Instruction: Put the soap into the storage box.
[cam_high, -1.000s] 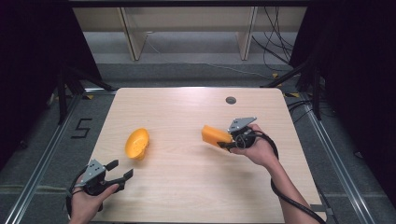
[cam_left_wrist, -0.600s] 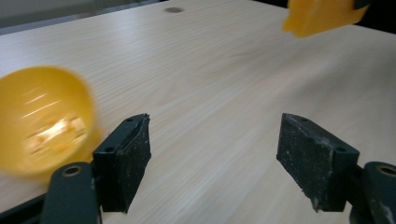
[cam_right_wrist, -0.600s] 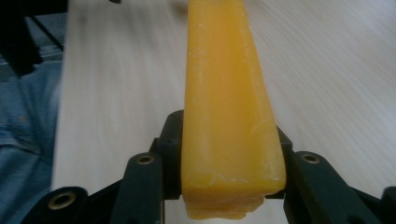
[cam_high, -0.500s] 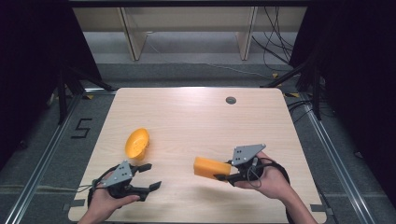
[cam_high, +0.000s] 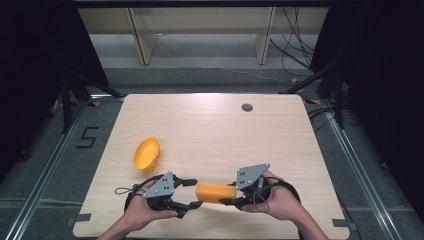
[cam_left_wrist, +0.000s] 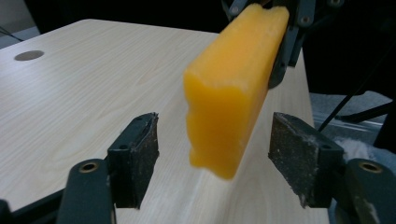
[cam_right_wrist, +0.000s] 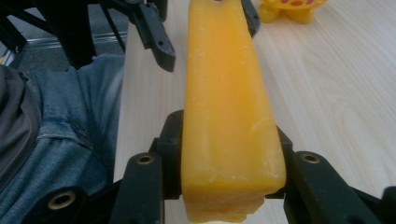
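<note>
Two grippers: were seen low over the near edge of the worktop (cam_high: 215, 125), facing each other, with an orange block (cam_high: 215, 192) between them.
Right gripper (cam_high: 231, 196): was clenched on one end of the orange block, which was pressed between both pads in the right gripper view (cam_right_wrist: 229, 186).
Left gripper (cam_high: 192, 193): was released, jaws spread wide; in the left gripper view (cam_left_wrist: 215, 163) the block's free end was seen between the pads, touched by neither.
Orange block, position: was held off the worktop, roughly level, pointing from the right gripper toward the left.
Orange block, handling: was judged light and fairly soft, like foam or sponge; ragged corners and a dull, slightly waxy face were noted (cam_left_wrist: 233, 88). Little slip was expected; some yielding under a hard squeeze was thought likely.
Where to take hold: the free end, across the two broad flat faces, was judged best, clear of the crumbled lower corner.
Other item: an orange bowl-like shell (cam_high: 147, 153) was left lying on the worktop, well apart from the block.
</note>
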